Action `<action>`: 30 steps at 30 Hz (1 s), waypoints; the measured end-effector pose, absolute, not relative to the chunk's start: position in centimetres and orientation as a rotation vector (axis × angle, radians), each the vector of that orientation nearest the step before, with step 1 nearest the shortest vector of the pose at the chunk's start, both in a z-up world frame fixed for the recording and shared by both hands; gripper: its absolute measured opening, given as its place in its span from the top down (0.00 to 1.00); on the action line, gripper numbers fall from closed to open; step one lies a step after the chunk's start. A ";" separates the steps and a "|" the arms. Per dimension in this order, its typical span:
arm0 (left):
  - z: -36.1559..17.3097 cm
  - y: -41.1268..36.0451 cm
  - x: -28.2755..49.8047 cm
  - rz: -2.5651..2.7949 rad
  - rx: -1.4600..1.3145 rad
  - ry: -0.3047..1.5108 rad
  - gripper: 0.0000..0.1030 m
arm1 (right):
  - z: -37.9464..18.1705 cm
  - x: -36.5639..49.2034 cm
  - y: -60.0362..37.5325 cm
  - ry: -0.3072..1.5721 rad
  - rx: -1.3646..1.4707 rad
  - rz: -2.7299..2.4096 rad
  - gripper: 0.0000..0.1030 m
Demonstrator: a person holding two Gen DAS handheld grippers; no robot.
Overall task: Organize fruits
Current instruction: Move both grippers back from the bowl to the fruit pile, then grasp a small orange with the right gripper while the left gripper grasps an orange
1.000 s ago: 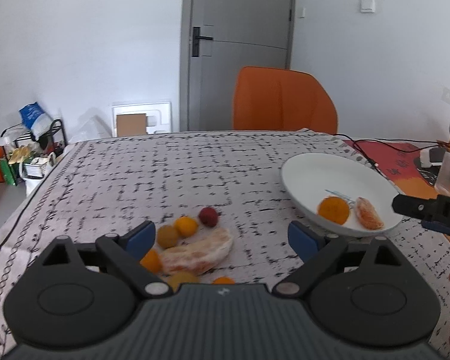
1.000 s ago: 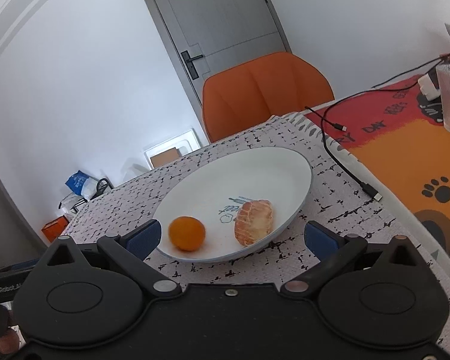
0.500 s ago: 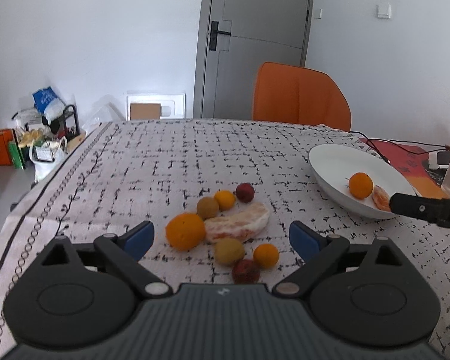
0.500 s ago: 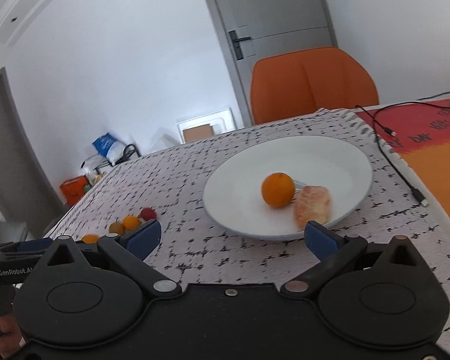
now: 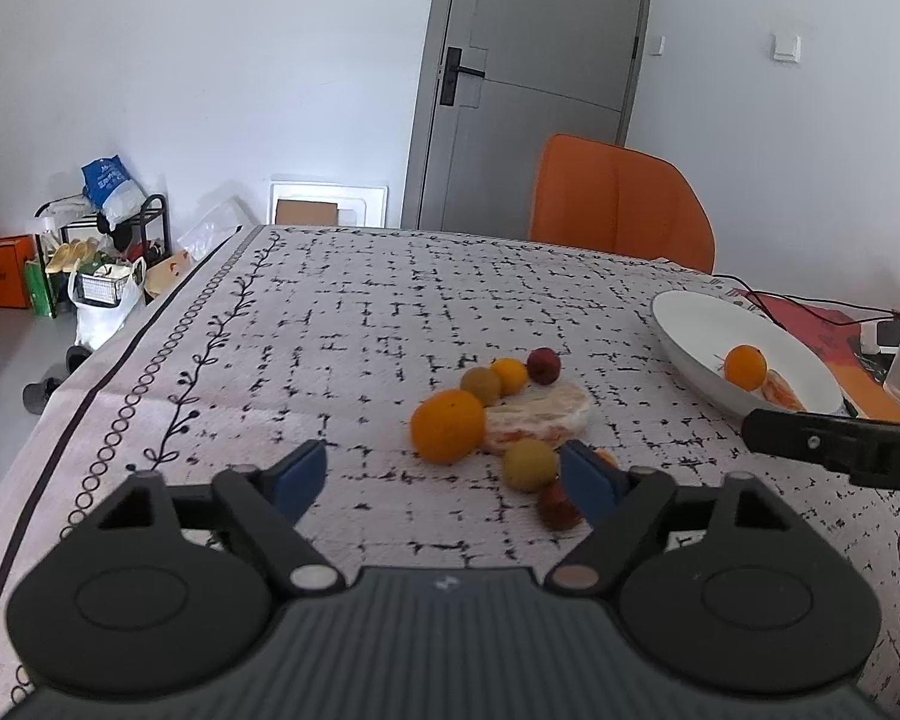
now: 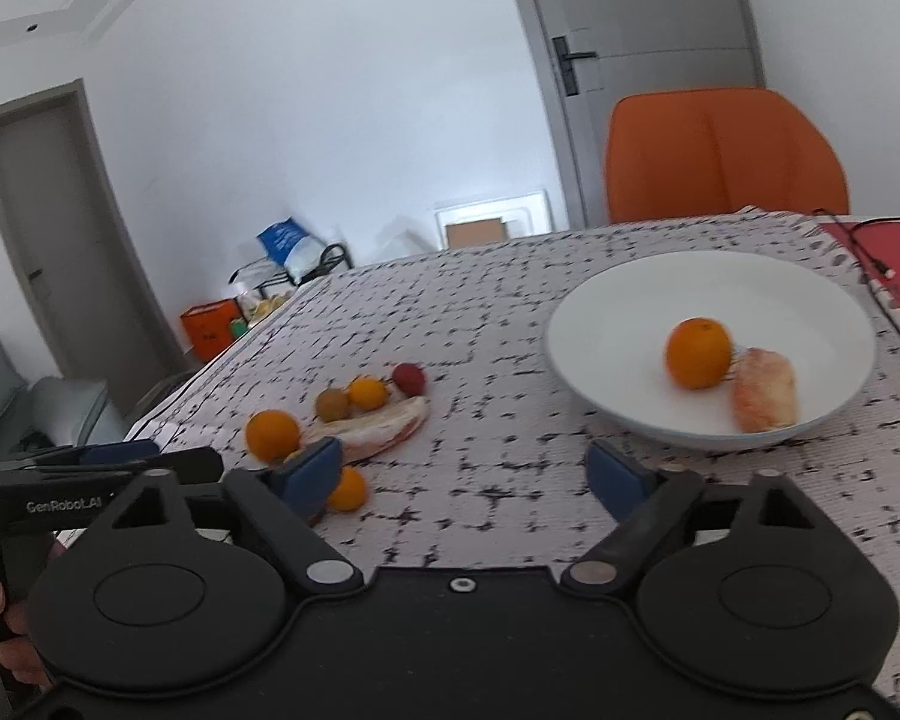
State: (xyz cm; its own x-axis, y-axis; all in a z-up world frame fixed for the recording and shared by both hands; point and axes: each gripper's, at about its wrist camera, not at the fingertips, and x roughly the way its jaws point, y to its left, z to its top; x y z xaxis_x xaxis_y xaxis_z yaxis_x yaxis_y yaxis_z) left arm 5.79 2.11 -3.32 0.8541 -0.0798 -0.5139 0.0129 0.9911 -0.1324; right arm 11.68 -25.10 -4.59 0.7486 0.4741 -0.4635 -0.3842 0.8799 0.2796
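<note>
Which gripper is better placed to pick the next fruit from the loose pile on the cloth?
Probably the left gripper: the loose pile, led by the big orange, lies just ahead of its closing, empty jaws. The right gripper, also closing empty, faces bare cloth between the pile and the white plate.

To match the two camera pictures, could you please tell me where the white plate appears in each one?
Left wrist view: the white plate sits at the right edge, beyond the loose fruit.
Right wrist view: the plate lies right of centre, holding an orange and a peeled piece.
Shared landmark: the orange chair behind the table.
</note>
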 end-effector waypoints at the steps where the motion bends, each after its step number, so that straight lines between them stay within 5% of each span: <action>1: -3.4 2.3 5.7 -0.050 -0.130 0.548 0.25 | -4.7 11.7 -24.8 0.557 0.170 0.481 0.22; 9: -3.9 3.3 5.7 -0.058 -0.157 0.553 0.40 | -5.0 11.9 -22.6 0.590 0.149 0.534 0.37; 16: -4.2 3.9 6.0 -0.056 -0.173 0.557 0.42 | -5.5 12.6 -21.4 0.626 0.140 0.566 0.51; 30: -4.4 4.2 7.6 -0.073 -0.183 0.562 0.44 | -6.3 13.9 -18.9 0.672 0.130 0.613 0.62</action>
State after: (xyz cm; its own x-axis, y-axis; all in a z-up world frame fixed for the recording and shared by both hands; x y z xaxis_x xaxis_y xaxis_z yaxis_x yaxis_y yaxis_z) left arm 7.63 4.17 -4.45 0.8442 -0.1190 -0.5227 0.0193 0.9812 -0.1922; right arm 13.93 -18.93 -6.26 0.6148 0.5713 -0.5437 -0.4897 0.8169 0.3046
